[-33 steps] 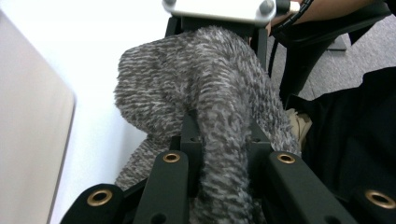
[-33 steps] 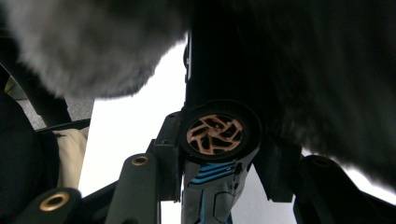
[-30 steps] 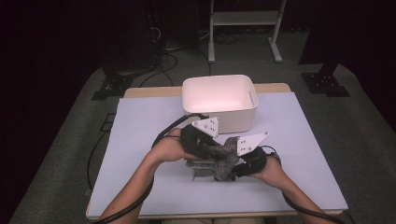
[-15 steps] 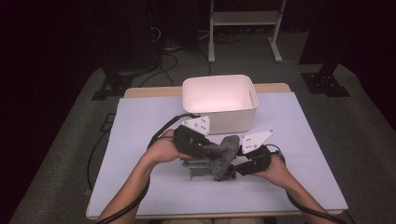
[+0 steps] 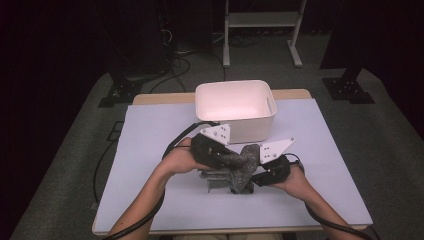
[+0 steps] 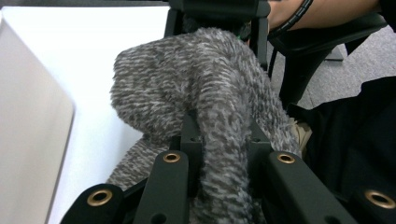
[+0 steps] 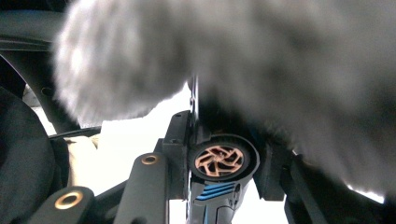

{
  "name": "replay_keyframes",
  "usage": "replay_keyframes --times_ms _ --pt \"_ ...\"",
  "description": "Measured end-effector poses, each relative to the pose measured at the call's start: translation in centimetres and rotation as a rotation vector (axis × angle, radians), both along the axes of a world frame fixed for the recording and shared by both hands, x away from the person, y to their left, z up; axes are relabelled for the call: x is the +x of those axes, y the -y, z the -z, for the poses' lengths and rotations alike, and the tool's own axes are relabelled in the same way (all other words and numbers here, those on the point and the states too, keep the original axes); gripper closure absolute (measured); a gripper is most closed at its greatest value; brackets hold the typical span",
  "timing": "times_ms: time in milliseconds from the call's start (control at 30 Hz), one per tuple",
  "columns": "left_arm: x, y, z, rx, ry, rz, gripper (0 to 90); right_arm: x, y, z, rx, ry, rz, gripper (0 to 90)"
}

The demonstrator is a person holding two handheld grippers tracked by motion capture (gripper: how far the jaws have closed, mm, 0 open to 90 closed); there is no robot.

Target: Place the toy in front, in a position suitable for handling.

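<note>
A grey fuzzy knitted cloth (image 5: 244, 164) hangs between my two grippers, just above a small stack of folded grey cloths (image 5: 215, 183) on the table. My left gripper (image 5: 226, 161) is shut on one end of it; in the left gripper view the knit (image 6: 196, 93) bulges out from between the black jaws (image 6: 219, 137). My right gripper (image 5: 258, 169) meets the cloth from the right, and its jaws have just been closing. In the right gripper view the blurred cloth (image 7: 280, 56) drapes over the jaw tips (image 7: 229, 105) and hides them.
A white plastic bin (image 5: 235, 86) stands just behind the grippers, and its wall (image 6: 28, 121) shows at the left of the left gripper view. The pale table top (image 5: 150, 150) spreads out to both sides. Stands and cables lie on the dark floor beyond.
The cloth now stands up in a peak beside the right gripper, where before it lay lower between the two. Both hands have barely shifted.
</note>
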State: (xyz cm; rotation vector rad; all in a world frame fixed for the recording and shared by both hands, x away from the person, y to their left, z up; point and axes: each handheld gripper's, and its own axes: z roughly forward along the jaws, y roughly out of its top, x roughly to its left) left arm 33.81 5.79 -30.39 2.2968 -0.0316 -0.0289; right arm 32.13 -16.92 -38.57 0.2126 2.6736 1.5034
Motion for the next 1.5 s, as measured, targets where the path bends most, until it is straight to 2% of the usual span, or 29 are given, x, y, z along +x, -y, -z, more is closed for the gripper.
replay_keyframes --times_ms 100,233,300,367,500,600,733,800,933,1033,1133,1300,1500 --pt "0.1 -0.8 0.4 0.003 -0.007 -0.019 76.0 -0.1 0.7 0.0 0.005 -0.009 0.013 61.9" --pt "0.4 -1.5 1.9 0.035 -0.032 -0.039 76.0 -0.1 1.6 0.0 0.007 -0.015 0.031 61.9" --pt "0.5 -1.7 2.5 0.022 -0.055 -0.045 76.0 -0.1 1.9 0.0 0.011 -0.017 0.035 61.9" --pt "0.6 -1.8 2.7 0.013 -0.062 -0.048 76.0 -0.2 1.9 0.1 0.011 -0.017 0.036 61.9" --pt "0.6 -1.7 1.9 -0.016 -0.061 -0.038 76.0 -0.2 1.5 0.0 0.006 -0.007 0.034 61.9" --pt "0.2 -1.0 0.6 -0.017 -0.042 -0.009 75.9 -0.3 0.9 0.0 0.007 -0.004 0.023 61.8" --pt "-0.1 0.5 -0.3 0.009 -0.021 0.025 75.9 -0.5 -0.3 0.0 -0.008 0.022 0.002 61.7" --pt "-0.2 0.9 -0.3 0.025 -0.012 0.03 75.9 -0.6 -0.5 0.0 -0.014 0.03 -0.003 61.7" --pt "-0.1 0.9 -0.1 0.016 -0.009 0.021 75.9 -0.5 0.2 0.0 -0.006 0.023 0.005 61.8" --pt "0.1 0.4 0.3 0.029 -0.016 0.003 75.9 -0.5 1.1 0.0 -0.005 0.01 0.019 61.8" --pt "0.3 0.1 1.3 0.034 -0.044 -0.008 75.9 -0.5 2.0 0.0 -0.002 -0.006 0.034 61.8" --pt "0.6 0.5 2.8 0.021 -0.083 -0.004 75.5 -0.7 3.0 -0.2 -0.028 0.0 0.043 61.8" --pt "0.6 0.7 3.3 0.011 -0.082 0.0 75.2 -0.9 3.3 -0.5 -0.064 0.008 0.046 61.8"
